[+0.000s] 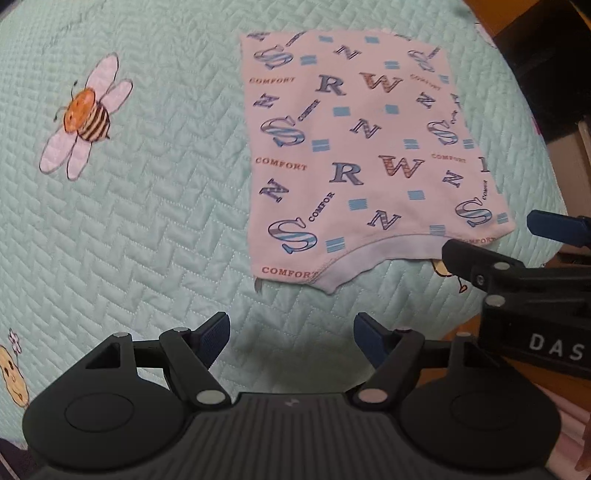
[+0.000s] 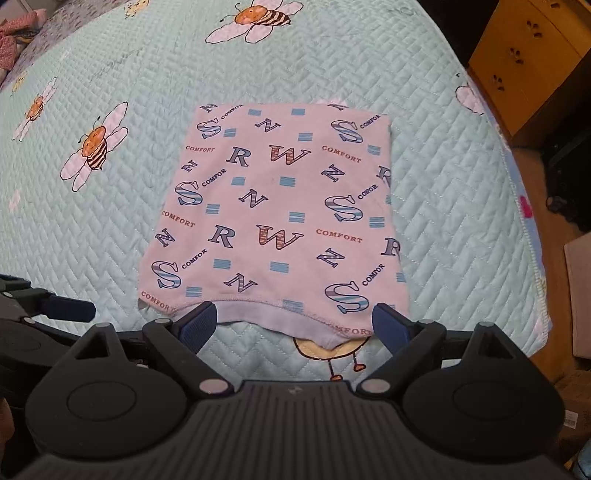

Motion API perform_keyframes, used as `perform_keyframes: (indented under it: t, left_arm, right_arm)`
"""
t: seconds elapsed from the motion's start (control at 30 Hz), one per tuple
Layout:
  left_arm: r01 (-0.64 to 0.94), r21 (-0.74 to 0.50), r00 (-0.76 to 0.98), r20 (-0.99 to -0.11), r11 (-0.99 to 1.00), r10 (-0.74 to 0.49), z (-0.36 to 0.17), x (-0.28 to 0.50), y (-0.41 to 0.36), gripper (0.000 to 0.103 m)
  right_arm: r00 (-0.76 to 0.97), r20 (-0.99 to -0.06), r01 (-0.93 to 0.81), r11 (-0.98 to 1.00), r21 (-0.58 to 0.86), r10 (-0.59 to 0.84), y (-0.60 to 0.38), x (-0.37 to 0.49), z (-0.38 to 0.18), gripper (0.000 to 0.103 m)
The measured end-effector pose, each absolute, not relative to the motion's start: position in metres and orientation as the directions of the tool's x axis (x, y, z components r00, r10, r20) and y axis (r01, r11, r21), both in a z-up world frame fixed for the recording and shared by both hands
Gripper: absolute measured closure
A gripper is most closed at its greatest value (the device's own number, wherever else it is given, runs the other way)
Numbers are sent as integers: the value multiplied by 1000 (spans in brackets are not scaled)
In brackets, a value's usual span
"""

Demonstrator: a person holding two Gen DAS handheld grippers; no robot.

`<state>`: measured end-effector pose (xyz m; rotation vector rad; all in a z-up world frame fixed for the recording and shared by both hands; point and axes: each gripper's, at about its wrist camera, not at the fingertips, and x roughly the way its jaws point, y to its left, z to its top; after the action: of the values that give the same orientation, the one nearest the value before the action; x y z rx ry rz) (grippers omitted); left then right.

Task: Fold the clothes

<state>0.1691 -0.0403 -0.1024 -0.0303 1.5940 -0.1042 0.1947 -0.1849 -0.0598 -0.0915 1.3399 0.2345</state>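
A pink garment [image 1: 362, 155] printed with letters and the word COMFORT lies folded into a flat rectangle on the quilt; its ribbed collar edge [image 2: 258, 317] faces me. My left gripper [image 1: 291, 339] is open over bare quilt, just short of the garment's near left corner. My right gripper [image 2: 295, 325] is open, its blue pads [image 2: 199, 326] level with the collar edge, nothing pinched between them. In the left wrist view the right gripper [image 1: 498, 240] sits at the garment's near right corner. The left gripper's blue finger [image 2: 66, 308] shows at the left of the right wrist view.
The mint quilted bedspread [image 1: 147, 206] carries bee prints [image 1: 86, 116] and covers the whole bed. A wooden drawer cabinet [image 2: 524, 62] stands past the bed's right edge [image 2: 532, 236]. Reddish cloth [image 2: 14, 33] lies at the far left corner.
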Motion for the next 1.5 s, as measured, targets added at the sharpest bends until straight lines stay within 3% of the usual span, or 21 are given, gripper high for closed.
perform_keyframes:
  t: [0.5, 0.7, 0.97, 1.07, 1.17, 1.2, 1.3, 1.37, 1.43, 1.5]
  left_arm:
    - [46, -77, 3, -997, 996, -78, -97, 168, -40, 26]
    - [72, -34, 150, -988, 997, -45, -78, 153, -24, 26]
    - [-9, 19, 397, -918, 1000, 21, -50, 104, 47, 26]
    - [-67, 90, 537, -836, 994, 112, -32, 72, 78, 27]
    - [-140, 209, 691, -679, 968, 247, -6, 33, 101, 26]
    - [-172, 241, 730, -620, 955, 288, 1, 19, 106, 26]
    - [-272, 313, 806, -443, 910, 393, 21, -19, 123, 18]
    - [-329, 331, 821, -363, 884, 441, 29, -38, 133, 7]
    - [-366, 325, 814, -342, 872, 469, 34, -48, 145, 0]
    - [-365, 295, 816, -355, 883, 455, 35, -55, 158, 0]
  right_arm:
    - [196, -970, -197, 975, 108, 147, -185, 193, -61, 12]
    - [247, -953, -214, 969, 125, 178, -178, 185, -50, 12]
    - [506, -759, -239, 912, 333, 410, -156, 126, -25, 12]
    - [670, -629, -261, 918, 299, 395, -134, 85, -19, 12]
    - [858, -423, -257, 956, 141, 293, -105, 31, -13, 6]
    - [863, -416, -250, 959, 137, 285, -96, 24, -16, 0]
    - [874, -405, -233, 963, 134, 268, -69, 4, -27, 0]
    - [822, -464, -258, 942, 213, 330, -54, 3, -37, 0]
    - [794, -486, -283, 930, 235, 365, -36, -2, -43, 0]
    - [780, -495, -314, 924, 219, 383, -14, -12, -44, 0]
